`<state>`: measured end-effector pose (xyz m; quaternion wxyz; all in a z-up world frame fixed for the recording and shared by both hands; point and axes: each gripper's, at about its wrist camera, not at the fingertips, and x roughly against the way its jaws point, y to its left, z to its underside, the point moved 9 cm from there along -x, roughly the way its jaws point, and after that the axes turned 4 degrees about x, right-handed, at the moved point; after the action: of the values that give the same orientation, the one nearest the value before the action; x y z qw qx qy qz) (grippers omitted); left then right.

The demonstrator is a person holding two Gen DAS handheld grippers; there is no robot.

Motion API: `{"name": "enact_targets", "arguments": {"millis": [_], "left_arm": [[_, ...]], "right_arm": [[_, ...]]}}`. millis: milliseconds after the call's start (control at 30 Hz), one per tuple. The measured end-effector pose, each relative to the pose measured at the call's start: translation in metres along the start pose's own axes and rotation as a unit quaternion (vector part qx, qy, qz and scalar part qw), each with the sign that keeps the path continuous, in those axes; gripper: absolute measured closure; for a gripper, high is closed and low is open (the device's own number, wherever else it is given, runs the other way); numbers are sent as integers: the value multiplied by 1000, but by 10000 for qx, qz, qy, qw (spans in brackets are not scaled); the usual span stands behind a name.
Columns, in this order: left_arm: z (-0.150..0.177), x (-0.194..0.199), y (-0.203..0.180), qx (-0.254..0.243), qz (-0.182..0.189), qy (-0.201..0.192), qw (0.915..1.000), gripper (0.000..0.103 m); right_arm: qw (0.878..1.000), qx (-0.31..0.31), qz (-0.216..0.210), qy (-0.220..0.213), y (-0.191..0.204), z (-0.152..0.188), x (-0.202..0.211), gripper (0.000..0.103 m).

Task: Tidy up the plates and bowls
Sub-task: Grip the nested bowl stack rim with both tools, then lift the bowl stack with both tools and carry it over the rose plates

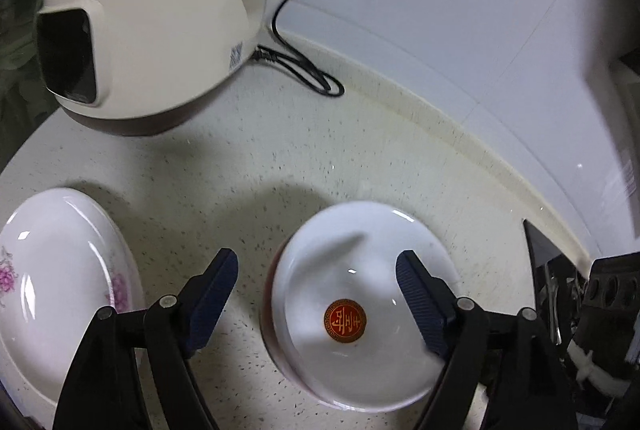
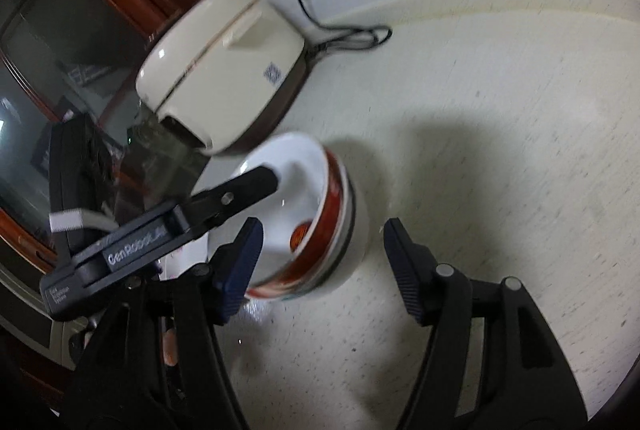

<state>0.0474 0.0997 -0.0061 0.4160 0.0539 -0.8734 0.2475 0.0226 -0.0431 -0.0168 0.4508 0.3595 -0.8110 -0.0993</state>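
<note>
Speckled pale table [image 1: 280,150] runs to a grey wall, and I take the bowl as my landmark. My white bowl [image 1: 360,306], red seal inside, sits on that table; from the right wrist view it is the top of a nested stack [image 2: 320,230] with red-banded sides. My left hand-held gripper [image 1: 316,290] is spread wide, one finger [image 1: 420,294] over the bowl's interior, contact uncertain. My right hand-held gripper [image 2: 320,258] is spread too, gripping nothing, stack between its fingers. Left of the bowl: flowered plate [image 1: 60,290]. Behind the bowl: cream rice cooker [image 1: 152,30], black cord [image 1: 304,70].
</note>
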Motion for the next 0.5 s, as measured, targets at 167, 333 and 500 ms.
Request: {"name": "enact_targets", "arguments": {"millis": [167,333,500], "left_arm": [[3,-17,5,12,-125,229,9997,21],[7,-32,16,256,-27,462,9986,21],[10,-40,20,554,374,765,9948,19]], "right_arm": [[9993,-254,-156,245,-2,14,-20,29],[9971,-517,-487,282,0,19,-27,28],[9951,-638,-711,264,-2,18,-33,26]]}}
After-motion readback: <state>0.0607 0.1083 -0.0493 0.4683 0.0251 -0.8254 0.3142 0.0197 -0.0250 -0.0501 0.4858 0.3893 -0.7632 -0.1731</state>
